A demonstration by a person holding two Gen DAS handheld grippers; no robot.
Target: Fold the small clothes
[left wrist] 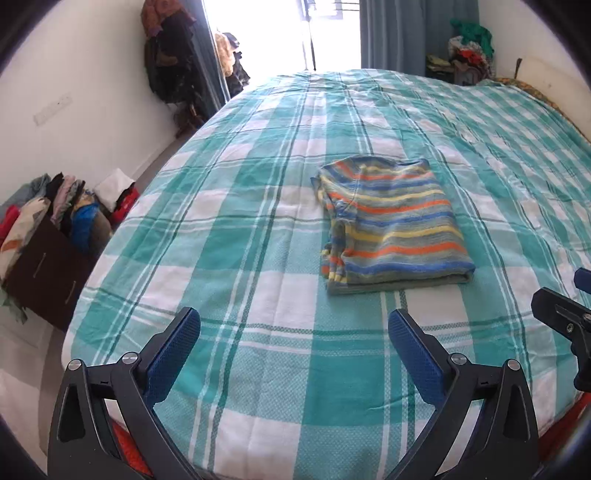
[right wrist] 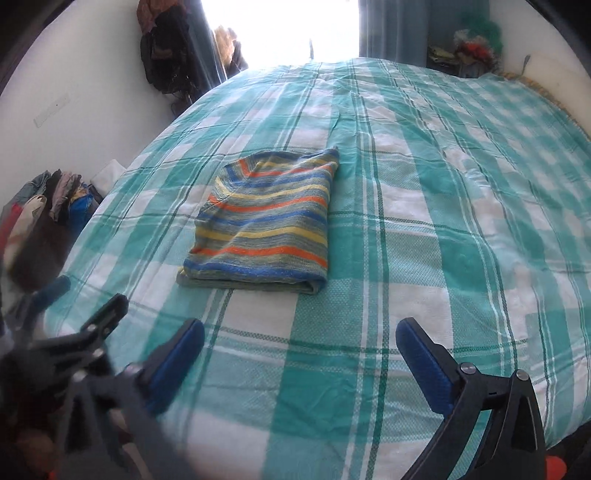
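Both tools hover low over the near end of the bed (left wrist: 258,229). The left gripper (left wrist: 293,325) has its tongs spread wide, nothing between them; the right gripper (right wrist: 299,336) is spread wide too, holding nothing. One striped shirt (left wrist: 391,225), folded into a neat rectangle, lies flat on the checked bedspread ahead of both. One box of clothes (left wrist: 48,236) stands on the floor at left.

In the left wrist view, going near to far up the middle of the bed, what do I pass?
Left gripper → folded striped garment → bare stretch of checked bedspread → bright window.
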